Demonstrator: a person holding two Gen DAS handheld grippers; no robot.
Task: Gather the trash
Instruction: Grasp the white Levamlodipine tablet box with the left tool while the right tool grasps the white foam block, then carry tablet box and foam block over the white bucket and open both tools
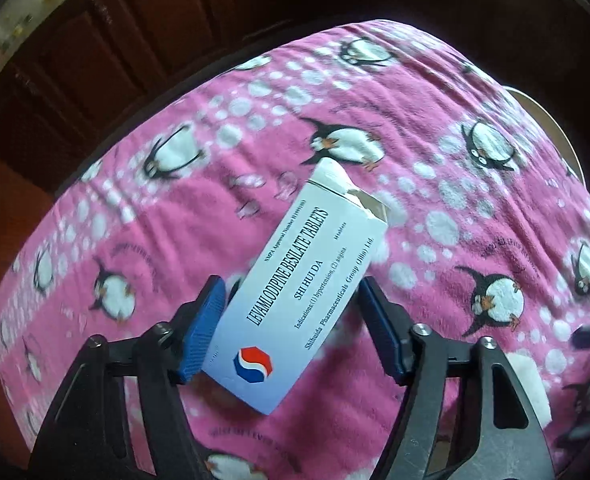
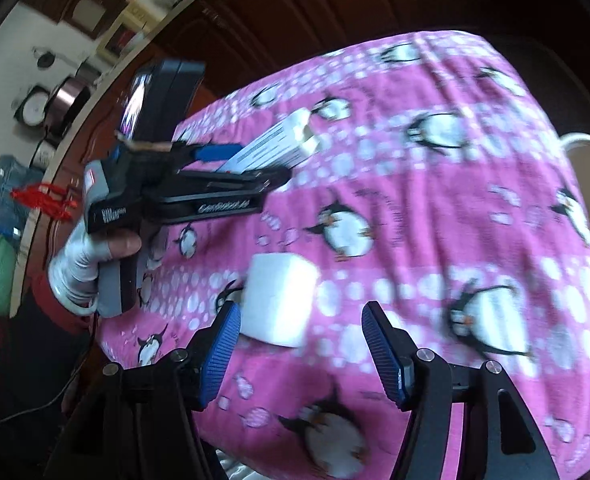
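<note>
While the pink fleece cloth printed with penguins and white dots (image 1: 435,240) lies spread over the surface, the left hand-held gripper (image 1: 291,320) hangs over a white-and-pale-blue cardboard tablet box (image 1: 295,280). That box lies flat on the cloth with its torn-open end pointing to about one o'clock in the left wrist view. It sits between the blue ribbed pads (image 1: 205,332): the pad at nine o'clock appears to meet the box's long edge, while the pad at three o'clock stands just clear of it, so the jaws are apart and not clamped.

From the right wrist view, the right hand-held gripper (image 2: 299,344) also has its jaws apart, with nothing pressed between them. A blurred white block-shaped piece of trash (image 2: 279,300) lies on the cloth just beyond its fingertips, nearer the pad at nine o'clock. Farther off, toward eleven o'clock, the left tool shows side-on over the tablet box, held by a hand in a white glove (image 2: 79,268).

Dark wooden cabinet doors (image 1: 107,60) stand behind the surface, and a pale round chair back (image 2: 587,168) shows at three o'clock past the cloth's edge.
</note>
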